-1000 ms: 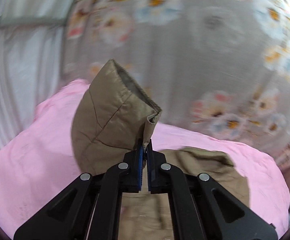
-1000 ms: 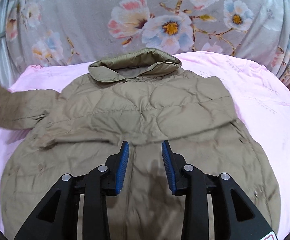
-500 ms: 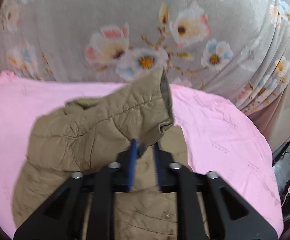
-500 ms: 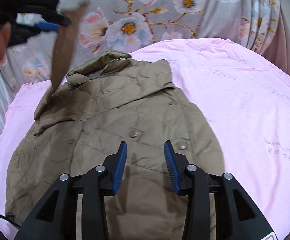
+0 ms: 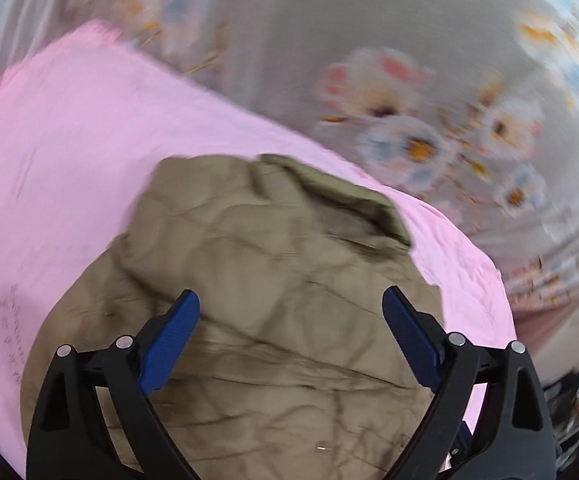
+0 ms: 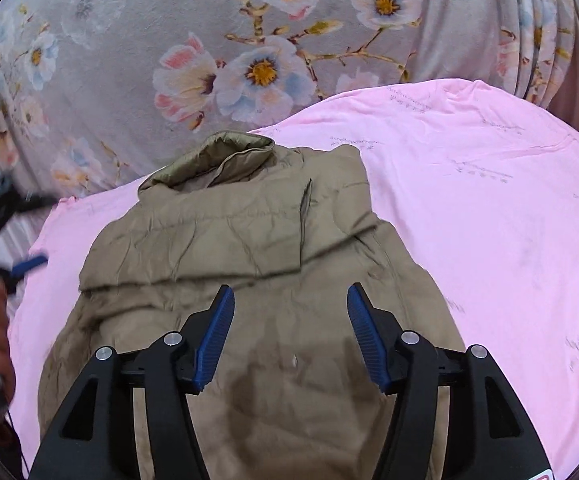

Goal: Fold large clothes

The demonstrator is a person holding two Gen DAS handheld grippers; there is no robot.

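An olive-brown quilted jacket (image 6: 249,264) lies on the pink sheet, collar (image 6: 217,156) toward the floral curtain, with both sleeves folded across its body. It also shows in the left wrist view (image 5: 281,288), blurred. My left gripper (image 5: 291,300) hovers open and empty over the jacket. My right gripper (image 6: 290,292) is open and empty just above the jacket's middle. The left gripper and the hand holding it show at the left edge of the right wrist view (image 6: 5,256).
A pink sheet (image 6: 489,216) covers the bed around the jacket. A grey floral curtain (image 6: 249,40) hangs behind the bed. The bed's right edge and some dark clutter (image 5: 577,400) show at the lower right of the left wrist view.
My left gripper carried the sleeve over the jacket, opened and let it go. The sleeve now lies folded across the body. My right gripper opened wider.
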